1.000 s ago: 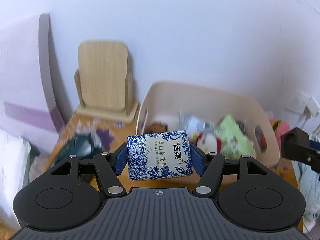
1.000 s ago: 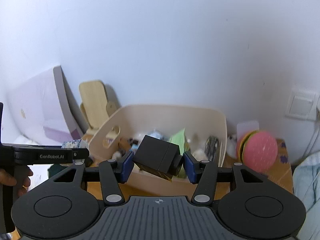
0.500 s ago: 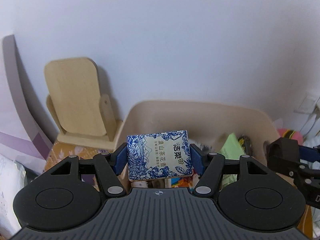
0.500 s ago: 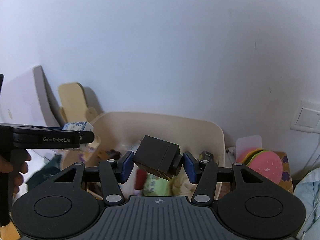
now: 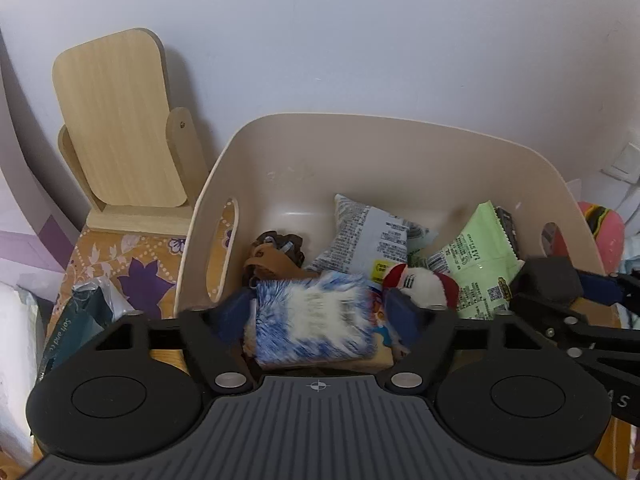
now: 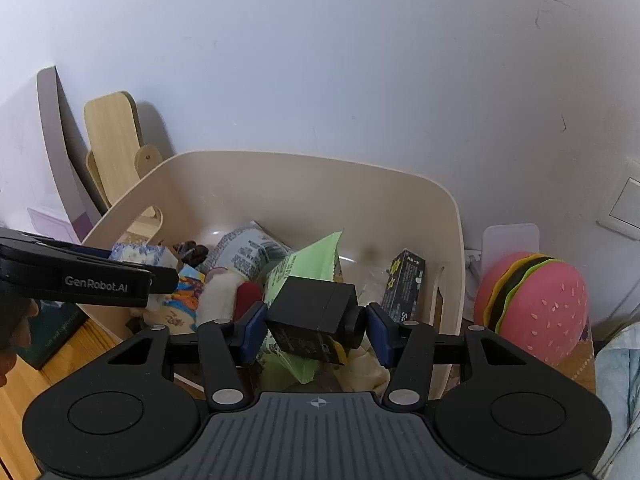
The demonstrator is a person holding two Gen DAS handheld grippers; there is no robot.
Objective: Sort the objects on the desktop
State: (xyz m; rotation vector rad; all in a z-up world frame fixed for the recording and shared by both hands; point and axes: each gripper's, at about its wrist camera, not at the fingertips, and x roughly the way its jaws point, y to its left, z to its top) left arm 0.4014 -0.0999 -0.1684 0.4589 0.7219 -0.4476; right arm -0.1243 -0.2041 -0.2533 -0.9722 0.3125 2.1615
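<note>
**Both grippers over bin, tissue pack blurred**

Left gripper (image 5: 318, 314) above beige bin (image 5: 400, 148); blue-white tissue pack (image 5: 314, 318) between its jaws is motion-blurred, print unreadable, and gaps show at both pads, so grip cannot be told. Right gripper (image 6: 316, 330) jaws clenched on black box (image 6: 314, 318), tilted, over green snack bag (image 6: 304, 268). Bin's near contents hidden behind gripper bodies. Burger toy (image 6: 536, 300) right of bin, partly cut off.
</note>
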